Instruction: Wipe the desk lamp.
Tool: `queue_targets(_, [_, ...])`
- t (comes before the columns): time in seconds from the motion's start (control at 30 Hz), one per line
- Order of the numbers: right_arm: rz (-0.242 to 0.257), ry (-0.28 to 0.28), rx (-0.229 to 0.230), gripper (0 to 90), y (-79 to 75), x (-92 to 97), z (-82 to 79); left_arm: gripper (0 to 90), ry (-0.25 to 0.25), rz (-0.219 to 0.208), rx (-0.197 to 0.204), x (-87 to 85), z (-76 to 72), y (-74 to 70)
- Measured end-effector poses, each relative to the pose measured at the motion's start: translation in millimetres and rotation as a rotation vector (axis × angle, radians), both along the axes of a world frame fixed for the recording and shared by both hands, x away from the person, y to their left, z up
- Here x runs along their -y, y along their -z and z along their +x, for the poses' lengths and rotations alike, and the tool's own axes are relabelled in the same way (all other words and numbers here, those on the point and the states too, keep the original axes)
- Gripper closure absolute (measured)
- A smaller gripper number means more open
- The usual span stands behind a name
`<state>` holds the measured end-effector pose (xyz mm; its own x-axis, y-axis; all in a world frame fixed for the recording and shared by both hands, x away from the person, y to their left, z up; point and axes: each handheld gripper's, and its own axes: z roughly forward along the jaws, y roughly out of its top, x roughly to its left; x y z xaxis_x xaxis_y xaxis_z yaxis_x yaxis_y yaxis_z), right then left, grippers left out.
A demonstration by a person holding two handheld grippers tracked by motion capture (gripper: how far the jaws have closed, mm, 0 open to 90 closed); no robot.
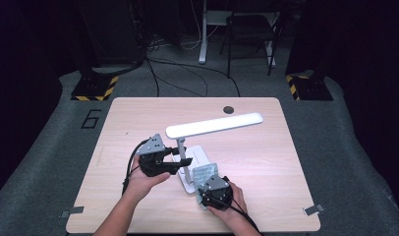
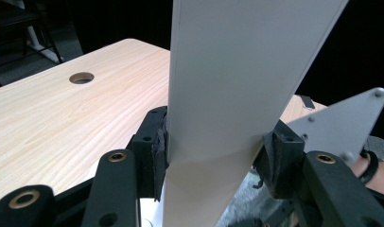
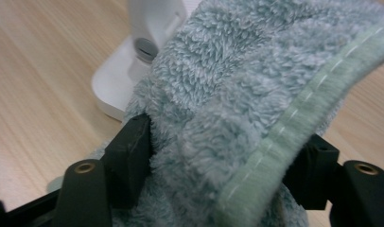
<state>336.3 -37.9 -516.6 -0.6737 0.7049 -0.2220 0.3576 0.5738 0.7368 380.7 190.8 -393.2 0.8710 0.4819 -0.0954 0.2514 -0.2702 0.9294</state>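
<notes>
A white desk lamp stands mid-table, its long head [image 1: 214, 125] level above its flat base [image 1: 197, 156]. My left gripper [image 1: 184, 162] reaches in from the left and is shut on the lamp's flat white stem [image 2: 237, 71]. The pads press on both edges of the stem [image 2: 213, 151]. A fluffy pale blue-green cloth [image 1: 206, 173] lies against the front of the base. My right gripper [image 1: 206, 181] is shut on it. Bunched pile and the stitched hem [image 3: 237, 85] fill the space between its jaws [image 3: 223, 161]. The base's rounded corner [image 3: 112, 90] sits just beyond the cloth.
The light wooden table [image 1: 138, 118] has a round cable hole [image 1: 228, 109] near its far edge, also in the left gripper view [image 2: 81, 77]. Metal clips [image 1: 313, 210] mark the front corners. A chair [image 1: 249, 29] and cables lie on the floor behind.
</notes>
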Motion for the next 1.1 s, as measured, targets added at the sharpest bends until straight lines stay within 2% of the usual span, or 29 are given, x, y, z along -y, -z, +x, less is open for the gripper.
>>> queue_targets(0.03, [0.009,-0.004,0.009,29.8,0.4,-3.3,-0.3,50.8,0.000,0.000,0.000,0.0,-0.1,0.0])
queue_targets(0.1, [-0.005,-0.015,0.017,25.5,0.6,-8.0,-1.6,50.7,0.001,-0.001,-0.001,0.0,0.0,0.0])
queue_targets(0.2, [0.005,-0.015,0.012,19.9,1.0,-12.7,-1.6,50.6,-0.006,-0.005,-0.008,0.1,-0.4,0.3])
queue_targets(0.3, [0.005,-0.012,0.002,18.3,2.0,-14.3,-0.9,50.6,-0.005,-0.007,-0.011,0.3,-0.7,0.3])
queue_targets(0.37, [-0.005,-0.030,0.009,19.9,2.3,-14.5,-0.8,50.7,0.002,-0.001,0.001,-0.1,-0.7,0.0])
queue_targets(0.43, [0.004,-0.053,-0.007,20.4,2.6,-11.1,2.8,50.7,0.010,0.003,-0.001,-0.4,-1.0,-0.3])
queue_targets(0.47, [0.018,-0.043,-0.011,21.1,3.3,-11.0,2.7,50.7,0.009,-0.002,0.001,-0.2,-0.7,0.1])
queue_targets(0.57, [0.003,-0.071,-0.001,22.9,3.2,-8.1,3.8,50.7,0.012,-0.002,-0.001,0.1,-0.6,0.0])
queue_targets(0.6, [0.003,-0.091,0.018,25.4,3.6,-6.8,5.2,50.6,0.013,0.003,0.003,0.5,-1.0,-0.4])
queue_targets(0.7, [0.010,-0.079,0.028,27.8,4.3,-6.4,4.6,50.5,0.015,0.002,0.003,1.1,-1.5,-0.6])
queue_targets(0.77, [-0.018,-0.120,0.038,32.3,3.2,-1.1,6.5,50.5,0.023,-0.001,0.000,0.8,-0.1,-0.6])
queue_targets(0.83, [-0.002,-0.100,0.033,34.8,3.4,-0.6,5.7,50.4,0.024,-0.004,-0.006,0.2,1.3,-0.3])
queue_targets(0.93, [-0.022,-0.130,0.042,38.2,2.5,3.6,7.4,50.3,0.031,-0.004,-0.013,-1.3,3.9,-0.3])
queue_targets(1.0, [-0.009,-0.121,0.034,40.1,3.0,4.8,7.5,50.3,0.027,-0.007,-0.018,-1.4,4.4,-0.2])
queue_targets(1.1, [-0.021,-0.139,0.026,41.2,2.3,8.4,8.5,50.2,0.032,-0.017,-0.029,-1.7,6.3,0.5])
